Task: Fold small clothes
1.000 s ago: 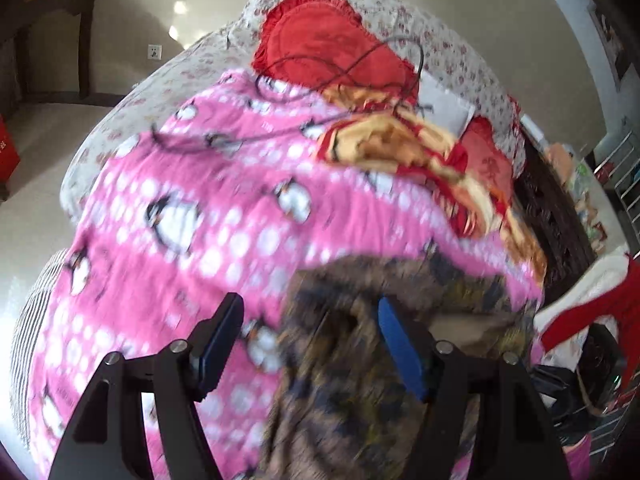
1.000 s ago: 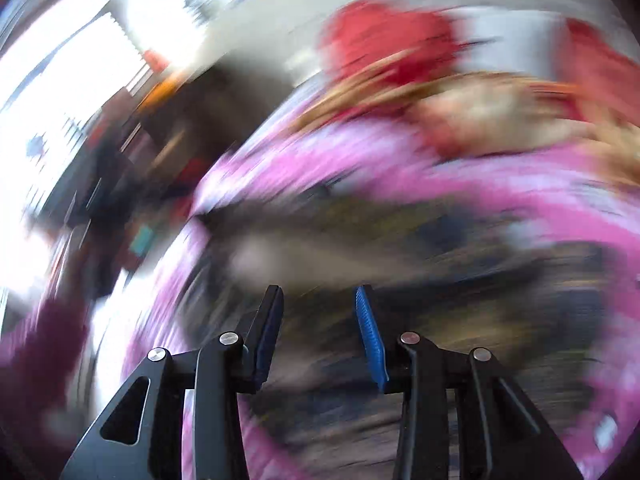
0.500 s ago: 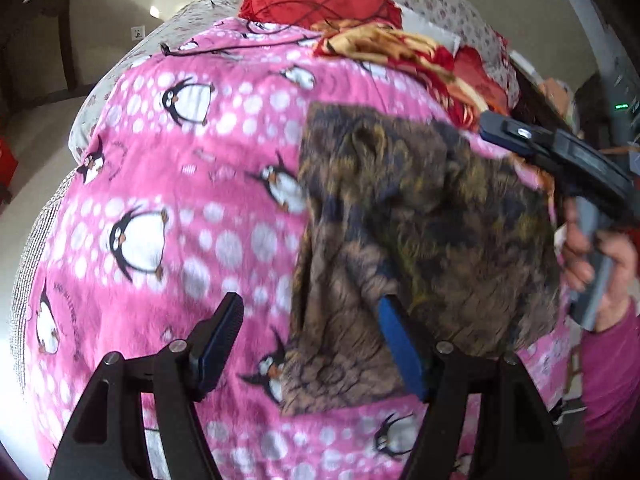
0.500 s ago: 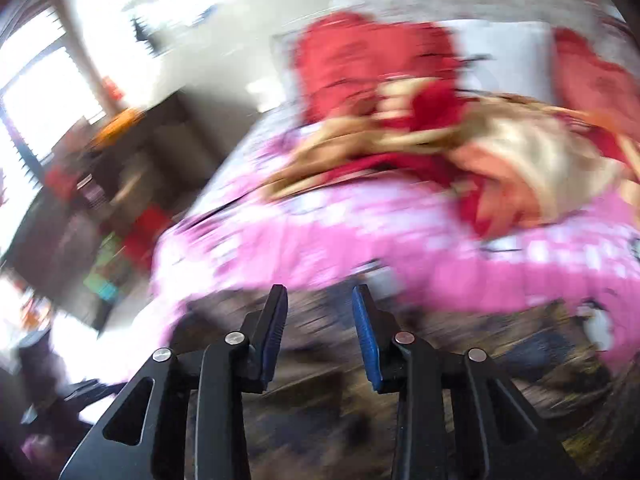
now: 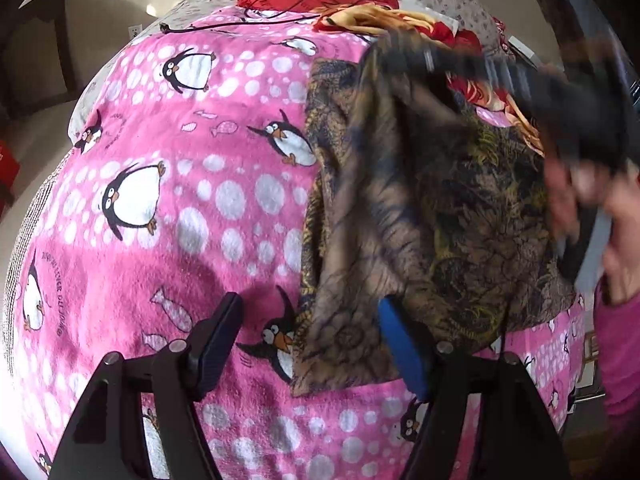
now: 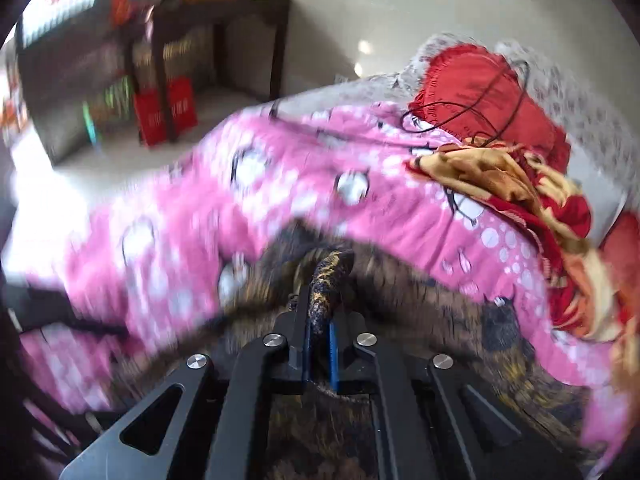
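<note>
1. Left wrist view: your left gripper point(image 5: 308, 344) hovers with its fingers spread and nothing between them, above the near left corner of the brown patterned garment point(image 5: 460, 240). The garment lies on the pink penguin blanket point(image 5: 180, 200) on the bed, right of centre. Its far edge is lifted by your right gripper point(image 5: 440, 60), blurred at the far right. You appear to be starting a fold; no finished fold shows.

2. Right wrist view: your right gripper's point(image 6: 320, 340) fingers have just closed and now pinch a bunched edge of the garment point(image 6: 330, 276), which pokes out beyond the tips. The rest spreads below, so most of the folding is left.
</note>
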`<state>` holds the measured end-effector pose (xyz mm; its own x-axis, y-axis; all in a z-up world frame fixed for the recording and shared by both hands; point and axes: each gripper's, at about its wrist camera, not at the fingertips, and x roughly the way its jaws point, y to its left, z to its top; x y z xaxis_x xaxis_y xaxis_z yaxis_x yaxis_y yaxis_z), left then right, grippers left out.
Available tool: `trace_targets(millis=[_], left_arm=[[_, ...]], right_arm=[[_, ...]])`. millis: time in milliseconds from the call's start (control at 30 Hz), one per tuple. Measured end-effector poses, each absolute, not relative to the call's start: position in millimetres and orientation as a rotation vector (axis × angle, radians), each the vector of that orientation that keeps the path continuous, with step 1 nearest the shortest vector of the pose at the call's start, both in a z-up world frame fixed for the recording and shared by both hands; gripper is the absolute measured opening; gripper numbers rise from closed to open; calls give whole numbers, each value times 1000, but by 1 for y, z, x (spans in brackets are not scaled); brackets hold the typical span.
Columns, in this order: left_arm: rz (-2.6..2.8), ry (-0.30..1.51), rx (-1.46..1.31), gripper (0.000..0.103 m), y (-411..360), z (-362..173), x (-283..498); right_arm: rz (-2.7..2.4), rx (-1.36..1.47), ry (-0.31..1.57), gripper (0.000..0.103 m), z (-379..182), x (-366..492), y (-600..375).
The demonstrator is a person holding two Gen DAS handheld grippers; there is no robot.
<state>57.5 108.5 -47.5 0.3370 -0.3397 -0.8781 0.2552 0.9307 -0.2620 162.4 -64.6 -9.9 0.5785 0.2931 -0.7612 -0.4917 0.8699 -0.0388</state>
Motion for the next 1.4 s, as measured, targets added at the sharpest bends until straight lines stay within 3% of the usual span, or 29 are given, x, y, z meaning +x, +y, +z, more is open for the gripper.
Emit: trace_targets(millis=[100, 267, 333, 400, 433, 600, 767, 833, 900, 1100, 1200, 1367, 1400], left_arm=[[-377, 1168, -88, 74, 107, -49, 56], [-370, 1180, -110, 74, 105, -40, 58], [-382, 1147, -107, 74, 104, -28, 57], [-380, 1113, -89, 74, 102, -17, 58], [-381, 1100, -83, 74, 101, -13, 58], [-413, 1062, -102, 74, 78, -6, 76], [-349, 1078, -63, 75, 53, -30, 113], [-300, 1137, -76, 75, 55, -45, 123], [-298, 1124, -115, 75, 60, -44, 121], [-308, 1097, -80, 77, 74, -23, 85], [-314, 1069, -38, 84, 83, -17, 61], [-308, 1089, -86, 84, 99, -25, 42], [-300, 1112, -109, 84, 102, -30, 41]], right_arm=[[463, -220, 789, 2, -2, 190, -55], [410, -170, 912, 5, -44, 229, -44], [433, -122, 900, 15, -39, 214, -56], [480, -92, 866, 40, -23, 190, -74], [488, -91, 854, 41, -16, 177, -84], [340, -104, 835, 41, 2, 109, -179], [-31, -157, 921, 41, -27, 95, -297], [-156, -95, 958, 42, -38, 92, -343], [-130, 78, 973, 48, -44, 85, -385], [-105, 201, 911, 49, -9, 21, -399], [-56, 239, 948, 49, -15, -11, -398], [-11, 258, 1025, 49, -42, -64, -384], [12, 272, 1043, 36, -49, -67, -382]])
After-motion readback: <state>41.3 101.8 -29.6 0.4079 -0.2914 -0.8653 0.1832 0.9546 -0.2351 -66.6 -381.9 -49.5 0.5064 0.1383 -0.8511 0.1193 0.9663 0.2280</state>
